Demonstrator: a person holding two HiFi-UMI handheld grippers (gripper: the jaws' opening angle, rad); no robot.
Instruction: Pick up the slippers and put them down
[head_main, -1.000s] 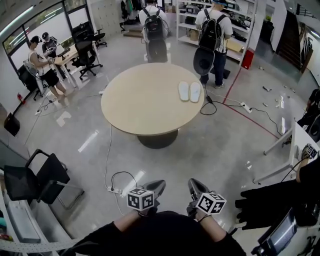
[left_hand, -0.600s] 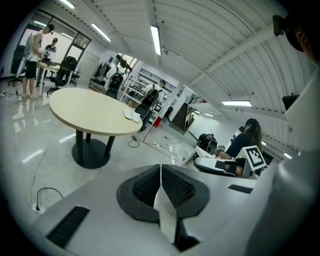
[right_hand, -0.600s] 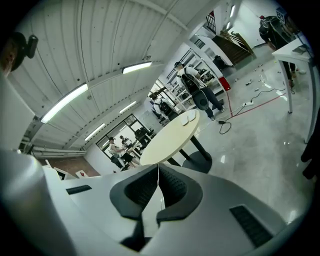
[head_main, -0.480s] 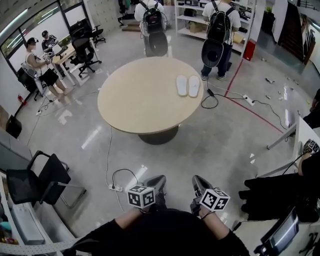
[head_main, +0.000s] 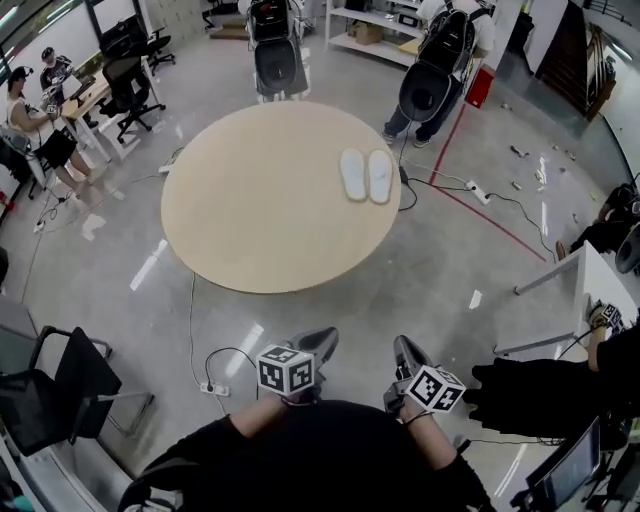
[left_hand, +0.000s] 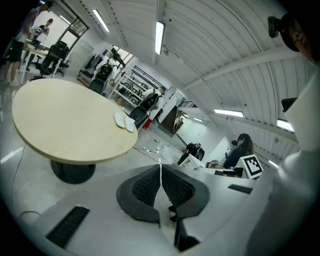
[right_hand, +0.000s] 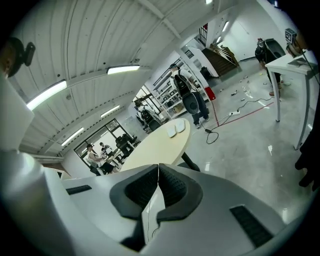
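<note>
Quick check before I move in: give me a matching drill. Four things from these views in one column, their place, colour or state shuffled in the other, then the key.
Things
1. slippers
2. left tongs
3. black chair
4. table

Place, colour or state
A. shut, nothing between them
B. tan, round top
C. side by side, on the far right part of the tabletop
D. on the floor, lower left of the head view

Pairs: 1-C, 2-A, 3-D, 4-B

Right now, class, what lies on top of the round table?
Only a pair of white slippers, side by side near the table's far edge. Anything beneath them is hidden.
</note>
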